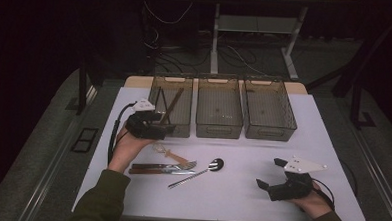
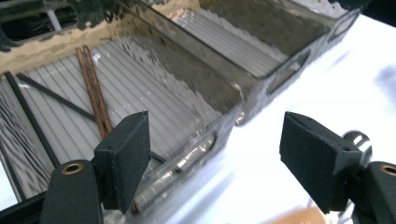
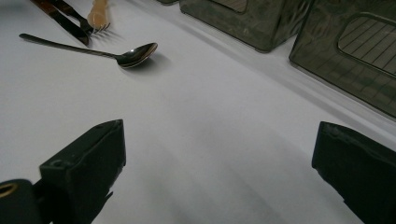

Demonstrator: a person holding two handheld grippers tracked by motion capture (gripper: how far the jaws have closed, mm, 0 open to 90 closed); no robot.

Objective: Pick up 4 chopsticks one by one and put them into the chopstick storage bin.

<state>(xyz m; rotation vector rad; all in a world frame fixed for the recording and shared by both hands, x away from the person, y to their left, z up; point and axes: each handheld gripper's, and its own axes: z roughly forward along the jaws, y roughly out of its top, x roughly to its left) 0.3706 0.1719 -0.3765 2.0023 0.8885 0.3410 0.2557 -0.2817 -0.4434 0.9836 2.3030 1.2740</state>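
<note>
My left gripper (image 1: 169, 128) hovers at the front edge of the left smoky-plastic bin (image 1: 171, 78); its jaws stand open with nothing between them (image 2: 215, 154). Inside that bin lie a pair of brown chopsticks (image 2: 95, 93) and a pair of black chopsticks (image 2: 51, 95). My right gripper (image 1: 270, 173) rests low over the white table at the front right, jaws wide open and empty (image 3: 219, 172). Loose cutlery lies on the table in front of me: a metal spoon (image 1: 201, 172), a wooden fork (image 1: 174, 156) and dark-handled knives (image 1: 154, 167).
Two more bins, the middle one (image 1: 218, 129) and the right one (image 1: 269, 131), stand in a row beside the left bin at the back of the white table (image 1: 240, 202). The spoon (image 3: 135, 54) lies ahead and left of the right gripper.
</note>
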